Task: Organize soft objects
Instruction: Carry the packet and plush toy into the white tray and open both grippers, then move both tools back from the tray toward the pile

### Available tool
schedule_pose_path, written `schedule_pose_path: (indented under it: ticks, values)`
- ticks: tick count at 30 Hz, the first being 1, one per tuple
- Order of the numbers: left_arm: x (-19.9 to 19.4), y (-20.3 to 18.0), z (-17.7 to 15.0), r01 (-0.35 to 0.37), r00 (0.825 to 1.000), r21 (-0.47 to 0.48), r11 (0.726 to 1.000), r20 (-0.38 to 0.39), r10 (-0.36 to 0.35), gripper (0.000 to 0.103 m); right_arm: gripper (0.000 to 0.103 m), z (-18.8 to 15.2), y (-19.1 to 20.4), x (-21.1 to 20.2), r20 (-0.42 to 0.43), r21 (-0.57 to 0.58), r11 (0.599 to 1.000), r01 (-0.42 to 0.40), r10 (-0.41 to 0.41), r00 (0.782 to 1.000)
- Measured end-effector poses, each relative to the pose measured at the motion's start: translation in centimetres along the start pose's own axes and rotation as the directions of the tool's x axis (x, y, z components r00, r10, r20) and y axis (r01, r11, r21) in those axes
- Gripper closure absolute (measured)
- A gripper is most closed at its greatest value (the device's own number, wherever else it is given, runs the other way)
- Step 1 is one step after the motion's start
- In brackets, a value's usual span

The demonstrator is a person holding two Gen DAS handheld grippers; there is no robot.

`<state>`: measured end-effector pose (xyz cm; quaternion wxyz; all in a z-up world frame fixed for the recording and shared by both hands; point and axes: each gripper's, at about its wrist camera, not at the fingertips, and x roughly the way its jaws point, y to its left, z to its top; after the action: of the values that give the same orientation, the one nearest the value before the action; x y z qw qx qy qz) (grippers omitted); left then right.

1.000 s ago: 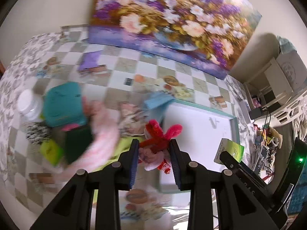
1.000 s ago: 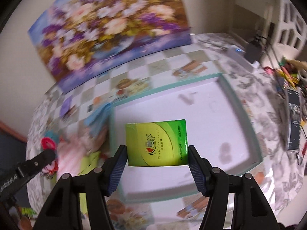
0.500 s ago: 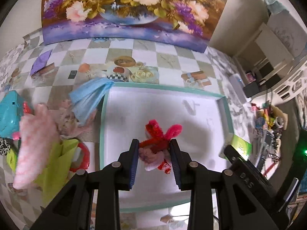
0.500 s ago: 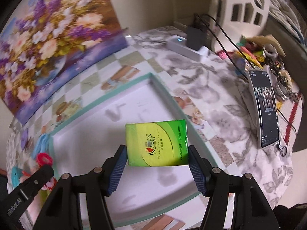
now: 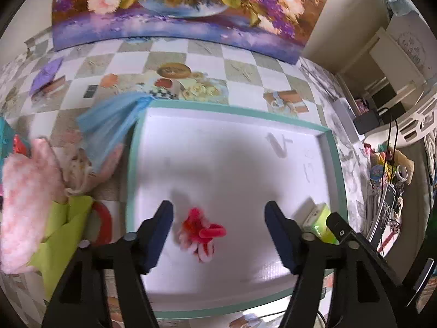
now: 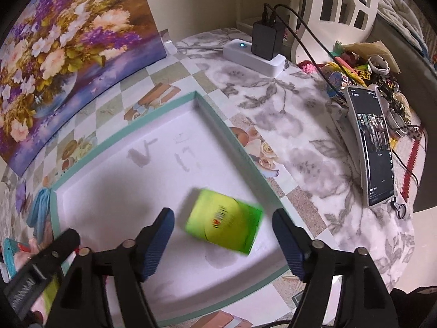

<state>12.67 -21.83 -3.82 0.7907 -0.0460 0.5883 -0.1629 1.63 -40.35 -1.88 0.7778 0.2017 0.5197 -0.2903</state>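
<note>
A white tray with a teal rim (image 5: 136, 147) (image 6: 215, 117) lies on the table. My left gripper (image 5: 218, 235) is open above it, and a red and pink fuzzy toy (image 5: 200, 232) lies loose in the tray between its fingers. My right gripper (image 6: 222, 242) is open too. A green tissue pack (image 6: 224, 228), blurred, sits tilted on the tray floor near the right rim between its fingers. The pack also shows in the left wrist view (image 5: 318, 221).
Left of the tray lie a blue cloth (image 5: 112, 125), a pink fluffy item (image 5: 24, 199), a lime green cloth (image 5: 62, 232) and a red ring (image 5: 105, 218). A flower painting (image 5: 177, 8) stands behind. A phone (image 6: 374, 147), power strip (image 6: 254, 57) and clutter sit to the right.
Both grippers have opened. The fuzzy toy and the green tissue pack have dropped from the fingers into the tray. Both grippers moved over the tray from the left.
</note>
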Motion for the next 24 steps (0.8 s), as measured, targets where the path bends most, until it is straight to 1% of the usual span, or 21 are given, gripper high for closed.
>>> schedule_pose_path:
  ticks: [2, 4, 5, 6, 7, 9, 11, 15, 19, 24]
  values:
    - [-0.3, 0.5, 0.0, -0.017, 1.0, -0.014, 1.0, 0.008, 0.017, 0.021, 0.024, -0.2, 0.1, 0.1, -0.013, -0.005, 1.0, -0.012, 0.012, 1.0]
    - [-0.7, 1.2, 0.0, -0.042, 0.999, -0.033, 0.999, 0.02, 0.042, 0.017, 0.02, -0.6, 0.4, 0.4, -0.027, -0.023, 1.0, -0.019, 0.019, 0.999]
    - [-0.9, 1.5, 0.0, -0.058, 0.998, -0.038, 0.998, 0.028, 0.059, 0.013, 0.019, -0.7, 0.6, 0.4, -0.031, -0.028, 0.999, -0.025, 0.024, 0.999]
    - [-1.1, 1.7, -0.1, -0.083, 0.996, -0.041, 0.996, 0.037, 0.084, 0.011, 0.015, -0.9, 0.8, 0.5, -0.034, -0.034, 0.999, -0.037, 0.036, 0.999]
    - [-1.3, 1.9, -0.1, -0.105, 0.993, -0.039, 0.994, 0.045, 0.107, 0.011, 0.009, -1.0, 0.9, 0.6, -0.035, -0.037, 0.998, -0.058, 0.057, 0.998]
    - [-1.6, 2.2, -0.1, -0.139, 0.989, -0.036, 0.99, 0.051, 0.141, 0.01, 0.0, -1.1, 1.3, 0.4, -0.026, -0.043, 0.997, -0.069, 0.068, 0.997]
    - [-1.9, 2.6, -0.2, -0.152, 0.986, -0.04, 0.988, 0.062, 0.154, 0.009, 0.0, -1.1, 1.6, 0.0, -0.004, -0.062, 0.996, -0.061, 0.061, 0.998]
    - [-2.8, 3.0, -0.1, -0.177, 0.98, -0.043, 0.983, 0.089, 0.18, 0.007, 0.0, -1.1, 2.2, -0.8, 0.014, -0.082, 0.993, -0.08, 0.081, 0.997]
    - [-3.6, 3.2, -0.1, -0.195, 0.975, -0.04, 0.98, 0.1, 0.199, 0.007, 0.0, -1.2, 2.7, -1.2, 0.015, -0.108, 0.993, -0.053, 0.055, 0.998]
    - [-4.3, 3.7, -0.2, -0.198, 0.974, -0.043, 0.979, 0.103, 0.202, 0.007, 0.0, -1.5, 2.8, -1.4, 0.01, -0.083, 0.995, -0.062, 0.063, 0.998]
